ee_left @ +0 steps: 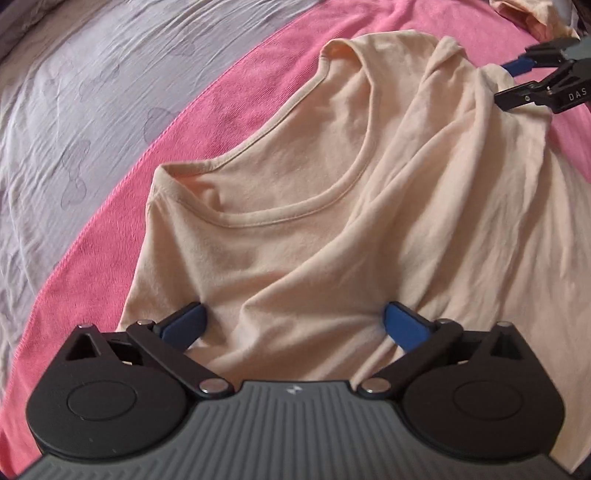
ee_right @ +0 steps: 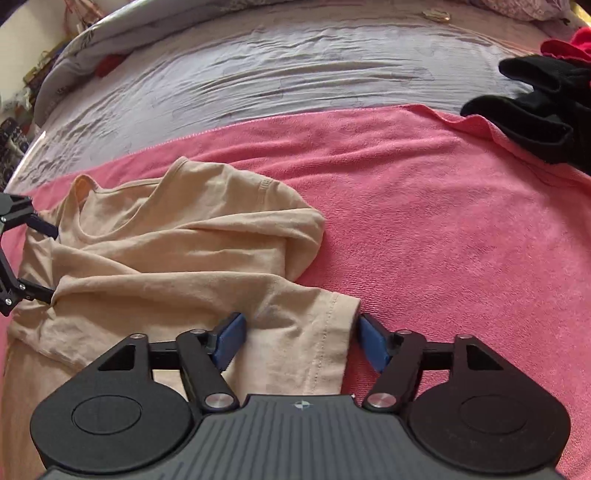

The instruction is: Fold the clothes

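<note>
- Two grippers are down over one peach T-shirt (ee_left: 303,206), which lies rumpled on the pink towel (ee_left: 92,258) spread across the grey-lilac bedsheet (ee_left: 55,110).
- Left gripper (ee_left: 293,325) has its jaws spread wide, blue pads (ee_left: 186,325) planted either side of a mound of shirt fabric; cloth sits between them, but the pads stand apart from each other and nothing looks pinched.
- Right gripper (ee_right: 299,341) is wide too, straddling the hemmed sleeve (ee_right: 325,332). One blue pad rests on the shirt body; the other sits just beside the sleeve's edge, and whether it touches the cloth is hard to tell from here.
- From the left camera, the right gripper shows at the far upper right, at the shirt's edge; from the right camera, the left gripper's black linkage shows at the far left, fingers against the fabric.
- Count: one peach shirt in play, one pink towel, one bedsheet, a black garment (ee_right: 535,110) heaped at the towel's far right corner, a red garment (ee_right: 569,46) just behind it, and a further bit of peach cloth (ee_left: 532,14) at the top of the left view.
- Shirt's look: plain peach knit, round ribbed neckline (ee_left: 295,218) facing up, deep diagonal creases running from shoulder to body, one sleeve folded back over itself, stitching visible along the sleeve hem.
</note>
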`<control>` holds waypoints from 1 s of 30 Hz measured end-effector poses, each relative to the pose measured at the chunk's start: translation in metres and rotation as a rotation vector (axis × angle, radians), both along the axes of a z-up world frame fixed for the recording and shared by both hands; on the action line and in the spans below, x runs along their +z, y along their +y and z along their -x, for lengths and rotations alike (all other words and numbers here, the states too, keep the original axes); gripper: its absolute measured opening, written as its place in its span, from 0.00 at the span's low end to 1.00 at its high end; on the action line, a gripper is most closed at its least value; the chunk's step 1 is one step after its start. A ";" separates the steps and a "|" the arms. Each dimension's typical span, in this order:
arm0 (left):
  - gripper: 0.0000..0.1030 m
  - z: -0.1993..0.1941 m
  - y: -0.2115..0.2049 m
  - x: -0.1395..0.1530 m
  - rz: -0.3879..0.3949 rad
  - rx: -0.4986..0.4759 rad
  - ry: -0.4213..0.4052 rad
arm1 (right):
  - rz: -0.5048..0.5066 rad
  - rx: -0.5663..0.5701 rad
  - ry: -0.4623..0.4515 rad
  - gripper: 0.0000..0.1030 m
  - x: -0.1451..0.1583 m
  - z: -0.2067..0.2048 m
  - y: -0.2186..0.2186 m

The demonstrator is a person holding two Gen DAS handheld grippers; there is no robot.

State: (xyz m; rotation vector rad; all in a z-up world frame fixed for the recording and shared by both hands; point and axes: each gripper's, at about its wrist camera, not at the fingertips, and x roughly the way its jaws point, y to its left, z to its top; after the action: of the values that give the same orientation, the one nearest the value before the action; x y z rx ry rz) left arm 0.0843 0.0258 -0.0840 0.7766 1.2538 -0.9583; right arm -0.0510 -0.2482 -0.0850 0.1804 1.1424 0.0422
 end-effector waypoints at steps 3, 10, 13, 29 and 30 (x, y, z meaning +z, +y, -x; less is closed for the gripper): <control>1.00 -0.006 0.000 -0.005 0.012 -0.004 0.025 | 0.061 0.019 -0.041 1.00 -0.006 0.000 0.015; 1.00 -0.002 0.013 -0.015 0.117 0.047 -0.034 | 0.072 -0.061 -0.076 1.00 -0.011 -0.007 0.016; 1.00 0.010 0.020 -0.012 0.168 0.091 -0.075 | 0.061 -0.049 -0.068 1.00 -0.008 -0.008 0.012; 0.17 -0.021 0.045 0.018 0.191 0.263 0.068 | 0.167 -0.083 -0.120 0.90 0.010 0.017 -0.005; 0.13 -0.020 0.044 0.018 0.185 0.259 0.054 | 0.164 -0.078 -0.118 0.89 0.010 0.016 -0.004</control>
State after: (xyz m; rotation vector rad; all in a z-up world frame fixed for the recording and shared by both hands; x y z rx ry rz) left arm 0.1047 0.0701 -0.0657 0.4342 1.2575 -0.8733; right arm -0.0675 -0.2522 -0.0751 0.0753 1.0148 -0.1085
